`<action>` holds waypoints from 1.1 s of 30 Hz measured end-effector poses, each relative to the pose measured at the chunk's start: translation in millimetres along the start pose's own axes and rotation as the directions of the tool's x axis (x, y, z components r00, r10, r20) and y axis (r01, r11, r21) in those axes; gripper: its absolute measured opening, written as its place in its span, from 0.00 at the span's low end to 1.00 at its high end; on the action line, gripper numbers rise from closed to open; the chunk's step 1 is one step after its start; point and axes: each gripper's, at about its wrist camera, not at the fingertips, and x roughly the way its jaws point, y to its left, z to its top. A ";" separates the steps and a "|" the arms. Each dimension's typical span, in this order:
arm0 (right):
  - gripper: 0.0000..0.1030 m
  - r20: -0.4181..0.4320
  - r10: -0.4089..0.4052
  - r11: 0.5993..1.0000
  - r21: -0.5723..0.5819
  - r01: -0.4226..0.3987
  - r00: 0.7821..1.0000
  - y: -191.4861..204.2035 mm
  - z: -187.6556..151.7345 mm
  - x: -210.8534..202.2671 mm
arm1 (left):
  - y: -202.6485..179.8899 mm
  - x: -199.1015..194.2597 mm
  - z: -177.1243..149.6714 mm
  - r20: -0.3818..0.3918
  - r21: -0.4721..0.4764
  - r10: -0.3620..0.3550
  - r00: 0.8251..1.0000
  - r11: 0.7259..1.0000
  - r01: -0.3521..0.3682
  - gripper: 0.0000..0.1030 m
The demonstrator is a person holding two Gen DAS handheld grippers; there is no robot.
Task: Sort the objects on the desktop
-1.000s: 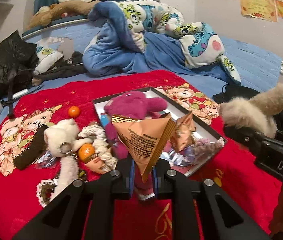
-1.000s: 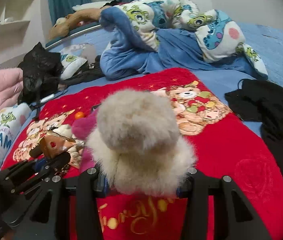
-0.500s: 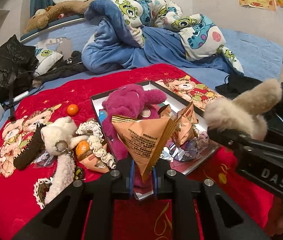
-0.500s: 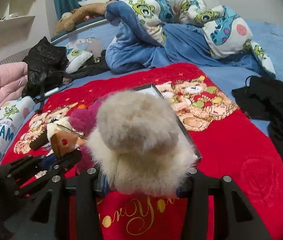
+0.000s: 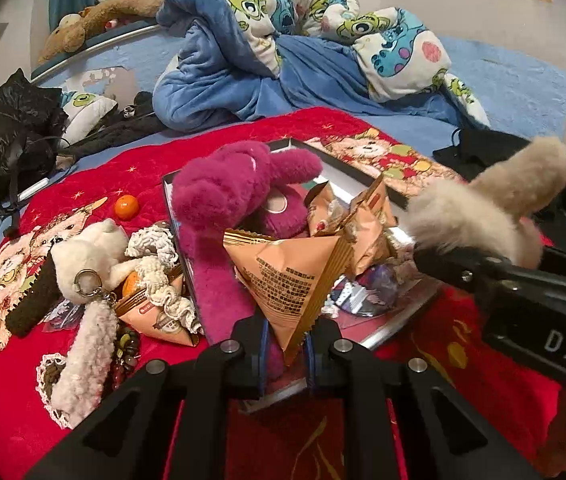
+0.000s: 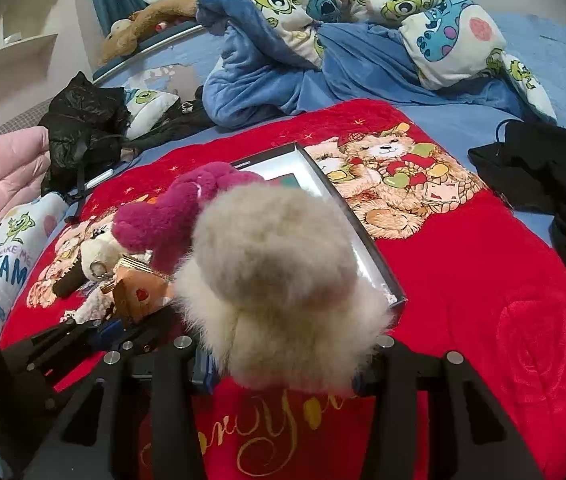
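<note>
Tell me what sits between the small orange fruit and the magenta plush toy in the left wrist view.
Only bare red blanket lies between the orange fruit and the magenta plush toy, plus the tray's dark left rim; the left wrist view shows it.

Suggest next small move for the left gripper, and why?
Probably ease the left gripper forward and release: it is shut on the orange snack packet, which hangs just short of the tray, where similar packets already lie beside the magenta plush.

Home bedroom: bed (image 5: 503, 76), cartoon duvet (image 5: 323, 12), plush toys (image 5: 95, 20).
</note>
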 end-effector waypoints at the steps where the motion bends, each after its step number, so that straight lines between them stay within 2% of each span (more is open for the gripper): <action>1: 0.44 -0.002 0.001 1.000 0.001 -0.001 1.000 -0.9 -0.5 1.9 | -0.2 2.4 0.6 0.000 0.003 -0.003 1.000 1.000 0.003 0.14; 4: 0.44 -0.015 0.005 1.000 0.017 -0.005 1.000 -4.8 0.5 12.3 | 1.8 15.1 3.6 -0.004 0.000 -0.008 1.000 1.000 0.008 0.14; 6: 0.44 -0.024 0.007 1.000 0.023 -0.006 1.000 -5.8 1.7 21.5 | 2.6 20.0 7.2 0.019 0.011 0.015 1.000 1.000 -0.015 0.14; 16: 0.44 -0.057 0.003 0.997 0.073 0.001 0.998 -10.1 12.3 68.2 | 13.4 45.6 24.3 0.077 -0.003 -0.038 0.996 0.999 0.039 0.15; 23: 0.44 -0.057 -0.149 0.987 -0.062 0.146 0.987 6.4 5.0 81.5 | 15.3 39.0 16.3 0.095 -0.012 -0.060 0.994 0.998 0.061 0.15; 27: 0.44 -0.053 -0.156 0.986 -0.070 0.152 0.986 6.2 3.8 80.8 | 13.5 34.2 12.9 0.093 -0.001 -0.056 0.994 0.998 0.056 0.15; 33: 0.44 -0.062 -0.154 0.984 -0.098 0.147 0.986 10.6 2.4 80.9 | 20.3 32.1 11.0 0.086 -0.032 -0.078 0.993 0.996 0.081 0.15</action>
